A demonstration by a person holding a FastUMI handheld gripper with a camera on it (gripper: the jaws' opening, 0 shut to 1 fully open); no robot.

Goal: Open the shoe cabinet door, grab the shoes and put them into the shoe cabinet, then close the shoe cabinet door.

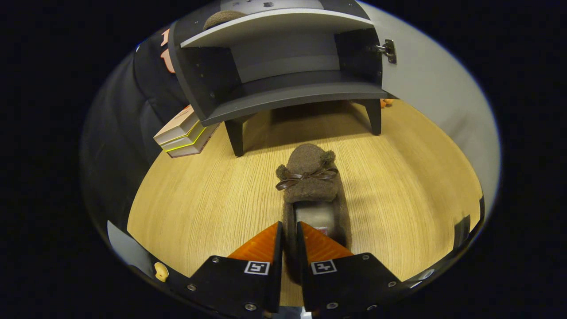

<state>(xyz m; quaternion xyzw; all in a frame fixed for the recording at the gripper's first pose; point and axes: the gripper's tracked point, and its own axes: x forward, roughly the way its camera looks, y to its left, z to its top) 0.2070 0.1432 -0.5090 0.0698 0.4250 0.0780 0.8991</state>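
A brown fuzzy slipper [310, 177] with a dark bow points toward the cabinet, its toe away from me. My gripper [289, 230] is shut on the slipper's left heel wall, one finger outside it and one inside the opening. Beyond it stands the dark grey shoe cabinet [288, 95] on short legs, its door [425, 88] swung open to the right with a metal hinge [387, 49] showing. The lower shelf is bare. On the upper shelf [270, 24] lies a second brown slipper [221, 18], only partly seen.
The floor [199, 199] is light wood. A stack of books [184, 133] lies against the cabinet's left side, by the black cloth wall. A small orange thing [387, 103] peeks out behind the right cabinet leg [375, 117].
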